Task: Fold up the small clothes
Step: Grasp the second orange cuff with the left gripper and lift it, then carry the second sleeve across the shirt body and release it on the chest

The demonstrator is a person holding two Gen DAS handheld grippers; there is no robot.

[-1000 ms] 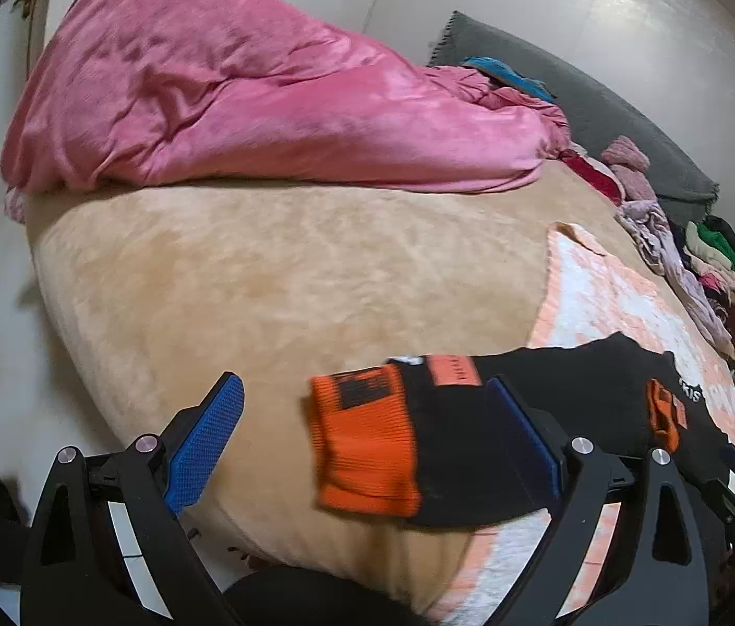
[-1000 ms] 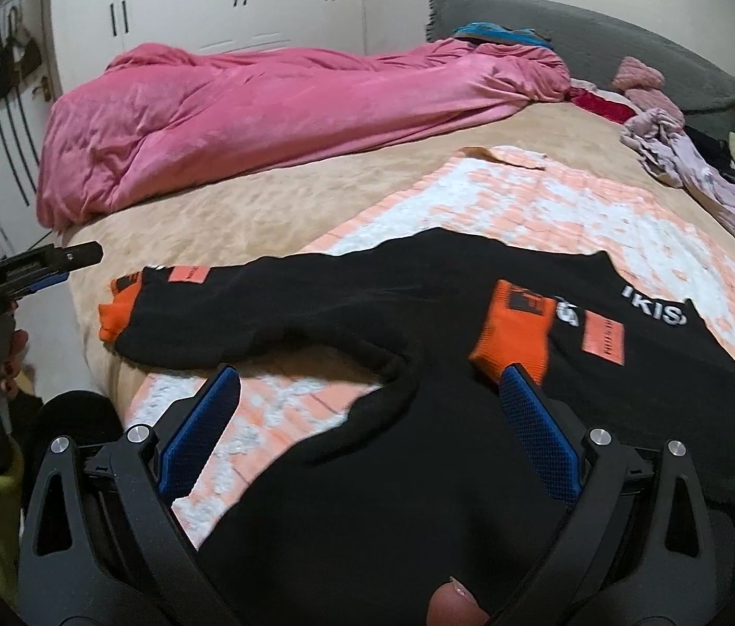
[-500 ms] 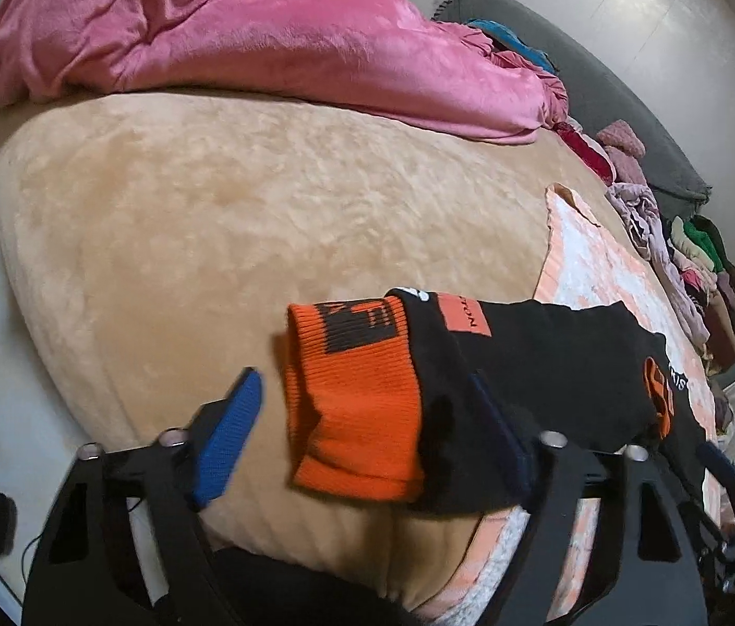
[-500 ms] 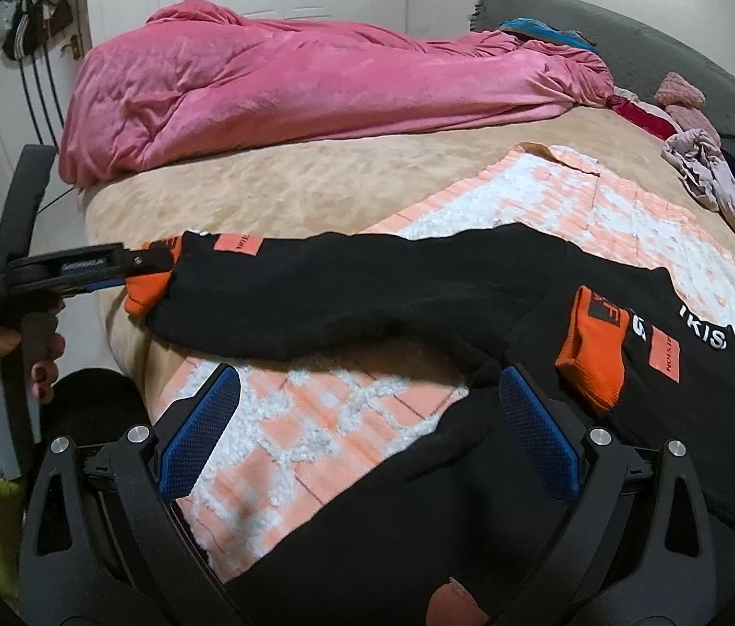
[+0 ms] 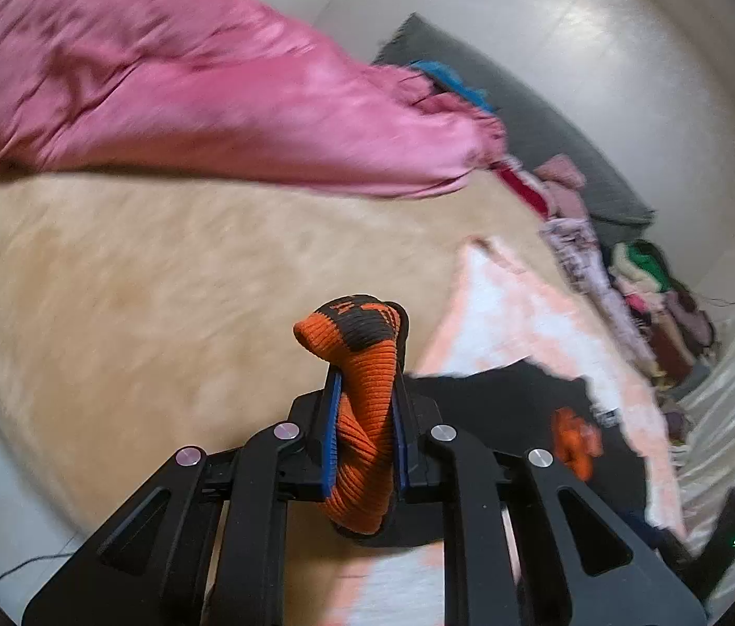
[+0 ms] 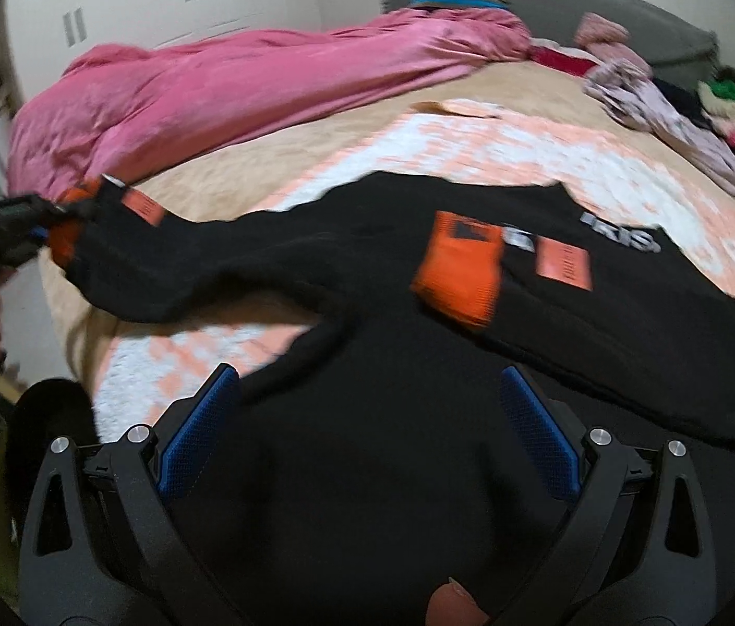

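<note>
A black sweatshirt point(image 6: 419, 365) with orange cuffs lies spread on a pink-and-white blanket point(image 6: 550, 151) on the bed. My left gripper point(image 5: 365, 391) is shut on the orange cuff point(image 5: 367, 417) of the left sleeve and holds it up off the bed; it also shows at the left edge of the right wrist view point(image 6: 7, 240). The other sleeve is folded across the body, its orange cuff point(image 6: 458, 271) on the chest. My right gripper point(image 6: 367, 407) is open over the black hem, pads apart and empty.
A pink duvet point(image 6: 242, 83) is bunched along the far side of the beige bed point(image 5: 132, 287). A pile of clothes point(image 6: 680, 104) lies at the right by the grey headboard point(image 6: 602, 5). White wardrobes stand behind.
My left gripper has closed on the orange cuff and lifted it, the sleeve now raised. My right gripper stays open and has shifted slightly over the hem.
</note>
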